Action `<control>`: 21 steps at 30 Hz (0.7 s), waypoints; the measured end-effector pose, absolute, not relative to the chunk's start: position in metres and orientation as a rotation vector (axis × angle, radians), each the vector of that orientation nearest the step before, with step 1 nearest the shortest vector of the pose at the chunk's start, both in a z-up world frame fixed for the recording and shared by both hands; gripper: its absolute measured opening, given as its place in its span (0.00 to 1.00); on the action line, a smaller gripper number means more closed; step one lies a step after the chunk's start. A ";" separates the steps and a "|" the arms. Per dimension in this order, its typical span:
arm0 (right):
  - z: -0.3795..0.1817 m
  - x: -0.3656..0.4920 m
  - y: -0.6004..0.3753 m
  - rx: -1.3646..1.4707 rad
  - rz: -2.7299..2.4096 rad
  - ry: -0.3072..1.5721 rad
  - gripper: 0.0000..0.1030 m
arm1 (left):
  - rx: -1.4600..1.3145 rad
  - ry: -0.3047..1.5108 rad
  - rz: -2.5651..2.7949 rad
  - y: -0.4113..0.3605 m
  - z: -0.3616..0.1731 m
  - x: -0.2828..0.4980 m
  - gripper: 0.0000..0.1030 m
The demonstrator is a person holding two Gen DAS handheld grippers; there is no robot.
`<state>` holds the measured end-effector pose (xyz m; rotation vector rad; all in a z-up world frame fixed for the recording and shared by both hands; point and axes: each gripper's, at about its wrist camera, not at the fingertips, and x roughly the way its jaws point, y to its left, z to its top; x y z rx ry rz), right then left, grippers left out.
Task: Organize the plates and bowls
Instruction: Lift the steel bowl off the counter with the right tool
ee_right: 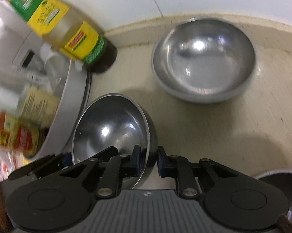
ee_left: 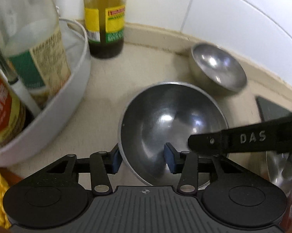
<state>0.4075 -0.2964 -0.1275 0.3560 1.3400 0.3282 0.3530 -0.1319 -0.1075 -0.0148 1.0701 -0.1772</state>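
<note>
The round steel bowl (ee_left: 171,120) at frame centre is polished, mirror-glossy metal; the smaller steel bowl (ee_left: 217,68) at upper right looks duller, brushed. The cream desk (ee_left: 114,89) is matt, faintly speckled. The white tub (ee_left: 68,104) at left is smooth plastic.

Two empty, shiny steel bowls. The near bowl (ee_left: 171,128) is tilted, its rim pinched by both tongs, one pad inside and one outside at each grip. The far bowl (ee_right: 203,60) sits upright on the cream surface (ee_right: 213,128) near the wall, well apart.

L wrist: steep down, close on desk (ee_left: 107,89) | R wrist: same | shared: steel bowl (ee_left: 171,120) (ee_right: 111,130), lower centre.
</note>
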 end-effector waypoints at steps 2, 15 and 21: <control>-0.123 0.397 -0.295 0.328 0.351 1.349 0.16 | -0.003 1.066 -0.176 -0.132 -0.107 0.350 0.54; -0.079 0.393 -0.312 0.323 0.323 1.240 0.22 | 0.025 0.946 -0.156 -0.131 -0.063 0.354 0.72; -0.051 0.401 -0.335 0.323 0.271 1.129 0.27 | 0.071 0.922 -0.186 -0.149 -0.049 0.374 0.72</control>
